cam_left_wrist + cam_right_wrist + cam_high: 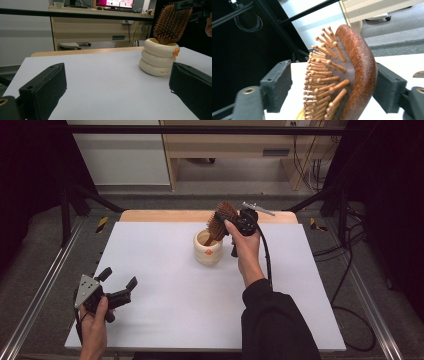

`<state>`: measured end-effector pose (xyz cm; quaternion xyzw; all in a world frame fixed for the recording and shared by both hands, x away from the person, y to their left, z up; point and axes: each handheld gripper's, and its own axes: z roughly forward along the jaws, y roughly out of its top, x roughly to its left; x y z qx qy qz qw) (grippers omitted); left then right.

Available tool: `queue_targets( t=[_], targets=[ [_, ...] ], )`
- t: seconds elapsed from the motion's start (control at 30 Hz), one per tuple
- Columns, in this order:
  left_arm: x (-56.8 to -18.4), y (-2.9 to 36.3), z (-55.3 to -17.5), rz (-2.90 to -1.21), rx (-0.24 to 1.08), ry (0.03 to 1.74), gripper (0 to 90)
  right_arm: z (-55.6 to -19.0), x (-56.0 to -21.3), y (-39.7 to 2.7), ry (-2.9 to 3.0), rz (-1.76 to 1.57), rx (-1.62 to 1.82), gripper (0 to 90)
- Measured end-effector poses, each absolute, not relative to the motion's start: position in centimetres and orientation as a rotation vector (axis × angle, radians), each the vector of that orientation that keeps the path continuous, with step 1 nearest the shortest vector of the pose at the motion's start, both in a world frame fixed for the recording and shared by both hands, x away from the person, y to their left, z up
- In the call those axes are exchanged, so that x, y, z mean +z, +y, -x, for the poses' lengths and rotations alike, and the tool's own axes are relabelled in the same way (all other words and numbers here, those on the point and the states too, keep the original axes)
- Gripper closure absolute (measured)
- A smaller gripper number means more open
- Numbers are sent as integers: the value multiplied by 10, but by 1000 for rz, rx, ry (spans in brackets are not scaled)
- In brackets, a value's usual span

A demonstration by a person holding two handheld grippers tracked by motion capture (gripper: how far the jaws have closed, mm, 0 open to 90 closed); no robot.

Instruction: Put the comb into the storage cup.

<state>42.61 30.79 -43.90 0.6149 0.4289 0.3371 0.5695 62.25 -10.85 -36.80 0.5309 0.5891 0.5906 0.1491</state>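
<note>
The right gripper [231, 217] has its jaws spread around the head of the brush [220, 222] — in the right gripper view one pad stands clear of the bristles, while the other sits at the brush's [352, 75] wooden back; whether it touches there is hard to tell. The brush stands handle-down in the cup [208, 248], just below and beside this gripper, its head leaning out over the rim. The left gripper [116, 285] rests well away on the near edge of the table [165, 295], jaws wide with nothing between them — ahead of it, in its own view, stand the cup [159, 60] and brush [172, 23].
</note>
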Motion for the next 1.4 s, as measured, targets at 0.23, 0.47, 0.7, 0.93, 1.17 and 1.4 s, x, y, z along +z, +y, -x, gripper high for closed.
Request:
queue_targets(
  t=[0.23, 0.47, 0.7, 0.93, 1.17, 1.4],
  targets=[
    [-439, 307, -426, -1448, 793, 1004, 13, -611, -357, -115, 1731, -1453, 1596, 115],
    [-439, 307, -426, -1449, 795, 1005, 13, -597, -346, -129, 1723, -1373, 1501, 96],
    [-439, 308, -426, -1446, 796, 1008, 13, -582, -335, -147, 1728, -1279, 1480, 94],
    [-438, 309, -425, -1443, 795, 1009, 12, -572, -327, -165, 1723, -1239, 1504, 89],
    [-438, 309, -425, -1443, 793, 1007, 11, -563, -320, -180, 1713, -1209, 1526, 80],
    [-438, 311, -425, -1444, 792, 1006, 11, -553, -316, -197, 1679, -1168, 1550, 59]
  ],
)
